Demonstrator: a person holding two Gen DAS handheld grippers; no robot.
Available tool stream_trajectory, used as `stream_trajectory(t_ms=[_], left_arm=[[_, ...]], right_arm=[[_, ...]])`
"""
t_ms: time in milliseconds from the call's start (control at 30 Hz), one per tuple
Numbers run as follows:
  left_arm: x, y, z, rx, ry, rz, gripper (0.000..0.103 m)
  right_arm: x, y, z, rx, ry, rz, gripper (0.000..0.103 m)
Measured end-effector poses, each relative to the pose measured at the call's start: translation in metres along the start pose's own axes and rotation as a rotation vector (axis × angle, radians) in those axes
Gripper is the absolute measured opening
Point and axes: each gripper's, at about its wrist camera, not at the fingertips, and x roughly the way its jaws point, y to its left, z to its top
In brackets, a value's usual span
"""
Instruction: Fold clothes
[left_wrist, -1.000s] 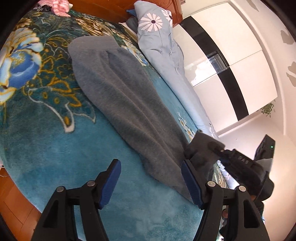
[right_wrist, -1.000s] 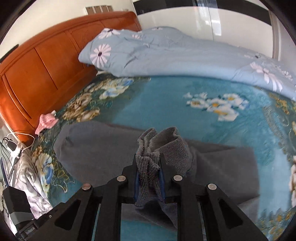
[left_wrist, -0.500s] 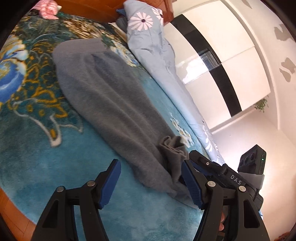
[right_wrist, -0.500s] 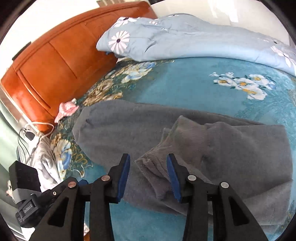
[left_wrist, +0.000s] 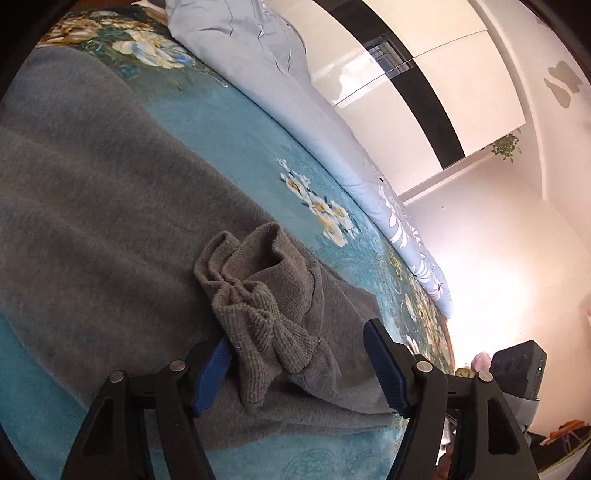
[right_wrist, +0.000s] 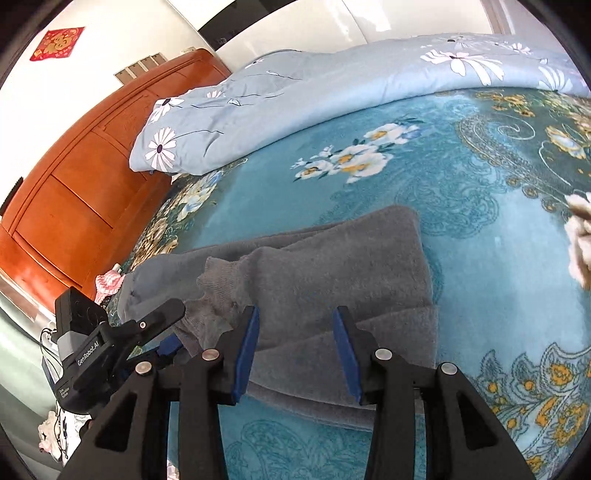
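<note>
Since a second ago the right gripper (right_wrist: 295, 347) has let go of the ribbed cuff (left_wrist: 258, 317) and drawn back with its fingers spread, while the left gripper (left_wrist: 299, 365) has moved in until its parted fingers straddle that bunched cuff without pinching it. The grey garment (right_wrist: 332, 266) lies partly folded on the teal floral blanket (right_wrist: 461, 206), cuff laid back over its body. To fold cleanly, I judge the left should close low on the cuff, then flatten it before the next fold
</note>
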Motion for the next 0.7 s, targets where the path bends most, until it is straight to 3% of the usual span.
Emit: stream_trajectory(t_ms=[33, 67, 200, 333, 433, 567, 700], left_arm=[[0.002, 0.0, 0.002, 0.0, -0.005, 0.009, 0.026], [0.005, 0.001, 0.004, -0.005, -0.008, 0.018, 0.019], [-0.003, -0.004, 0.014, 0.038, -0.029, 0.006, 0.018], [-0.037, 0.002, 0.022, 0.042, -0.115, -0.076, 0.018], [-0.032, 0.029, 0.018, -0.021, -0.115, 0.006, 0.018], [-0.021, 0.069, 0.005, -0.154, -0.065, 0.024, 0.021], [-0.038, 0.07, 0.0, -0.144, -0.09, 0.008, 0.024]], right_arm=[[0.001, -0.003, -0.001, 0.007, 0.005, 0.007, 0.043], [0.001, -0.006, -0.001, 0.011, 0.007, 0.013, 0.043], [-0.003, -0.011, -0.003, 0.016, -0.002, 0.034, 0.043], [-0.011, -0.007, -0.001, -0.001, -0.037, 0.068, 0.043], [-0.009, 0.0, -0.001, -0.042, -0.032, 0.073, 0.043], [0.012, -0.001, -0.01, -0.059, 0.044, 0.045, 0.043], [0.027, -0.01, -0.02, -0.035, 0.109, 0.018, 0.043]])
